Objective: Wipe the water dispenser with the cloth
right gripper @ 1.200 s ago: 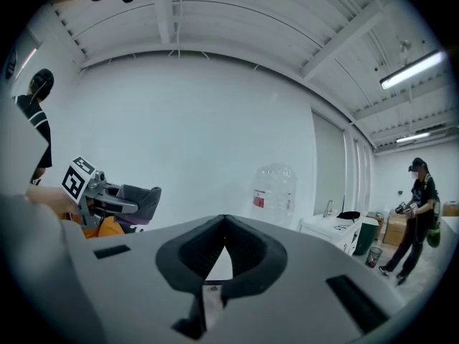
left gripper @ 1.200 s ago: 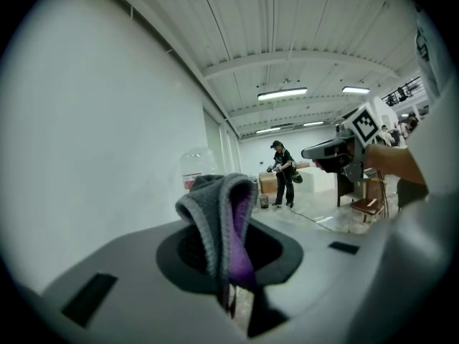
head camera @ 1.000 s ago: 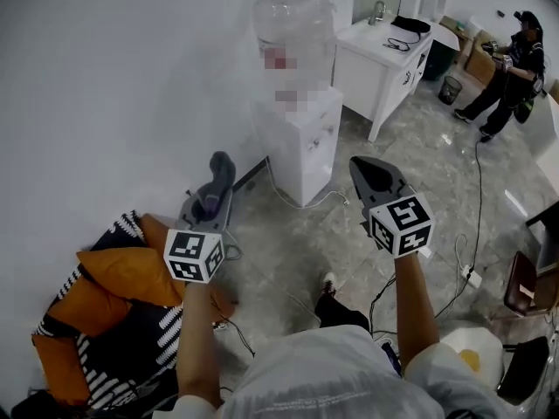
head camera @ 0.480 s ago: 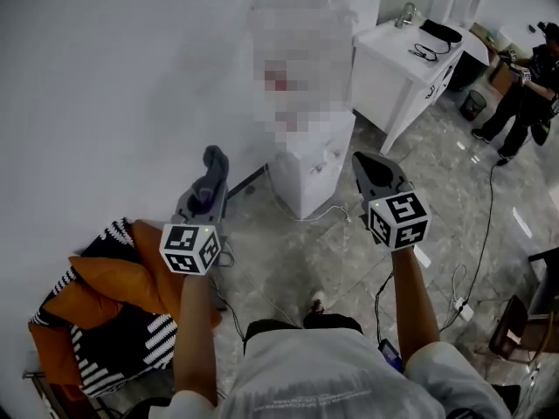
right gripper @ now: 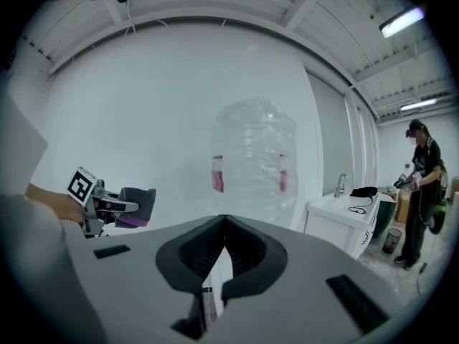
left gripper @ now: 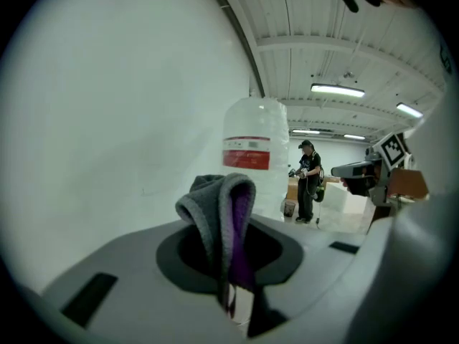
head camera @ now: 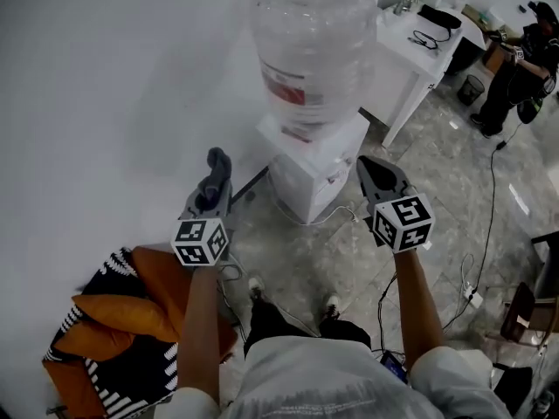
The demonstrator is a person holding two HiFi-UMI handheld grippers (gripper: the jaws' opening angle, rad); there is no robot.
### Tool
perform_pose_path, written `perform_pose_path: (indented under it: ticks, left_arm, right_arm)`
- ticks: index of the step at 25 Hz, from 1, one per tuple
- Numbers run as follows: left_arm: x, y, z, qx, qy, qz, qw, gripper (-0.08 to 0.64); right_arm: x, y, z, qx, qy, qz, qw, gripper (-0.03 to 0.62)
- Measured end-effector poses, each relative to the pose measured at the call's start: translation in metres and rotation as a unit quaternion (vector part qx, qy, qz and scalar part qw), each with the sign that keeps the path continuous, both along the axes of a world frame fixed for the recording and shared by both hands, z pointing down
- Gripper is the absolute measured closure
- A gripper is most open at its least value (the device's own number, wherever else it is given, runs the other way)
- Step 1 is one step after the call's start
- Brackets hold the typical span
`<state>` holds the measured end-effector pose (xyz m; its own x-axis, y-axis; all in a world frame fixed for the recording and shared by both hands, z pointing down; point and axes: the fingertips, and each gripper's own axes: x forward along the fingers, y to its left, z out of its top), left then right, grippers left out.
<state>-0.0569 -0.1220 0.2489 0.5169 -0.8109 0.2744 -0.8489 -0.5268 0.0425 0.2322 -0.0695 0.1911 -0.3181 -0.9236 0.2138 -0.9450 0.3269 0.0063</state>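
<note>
A white wall (head camera: pixel 105 103) and a grey marbled floor (head camera: pixel 297 251) frame one white water dispenser (head camera: pixel 313 168). It stands against the wall just ahead of both claws and carries one clear bottle (head camera: pixel 313 46) with one red label (head camera: pixel 293 90), its print too small to read. The left claw (head camera: pixel 212 190) is clamped on the one grey-and-purple cloth (head camera: pixel 219 162), apart from the dispenser; the right claw (head camera: pixel 367 166) has its jaws pressed together, empty.

Water dispenser (head camera: pixel 307 160) nearer (view shifted).
</note>
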Motion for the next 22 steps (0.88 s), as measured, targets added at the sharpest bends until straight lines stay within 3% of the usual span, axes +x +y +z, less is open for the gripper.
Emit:
perform_pose_path:
  ticks: [7,11,22]
  left_arm:
    - [-0.015,-0.093,0.07,-0.027,-0.002,0.062,0.9977,0.483]
    - [-0.006,-0.127,0.115,-0.063,-0.007,0.089,0.994,0.483]
    - [0.033,-0.191,0.272,-0.147,0.05,0.069,0.9855,0.483]
  right_arm:
    - [-0.028,-0.053,0.052,-0.029,0.005,0.064,0.998,0.577]
    - [-0.035,-0.072,0.088,-0.044,0.001,0.083,0.996,0.577]
    - [0.0,-0.103,0.2,-0.075,0.0,0.098,0.992,0.577]
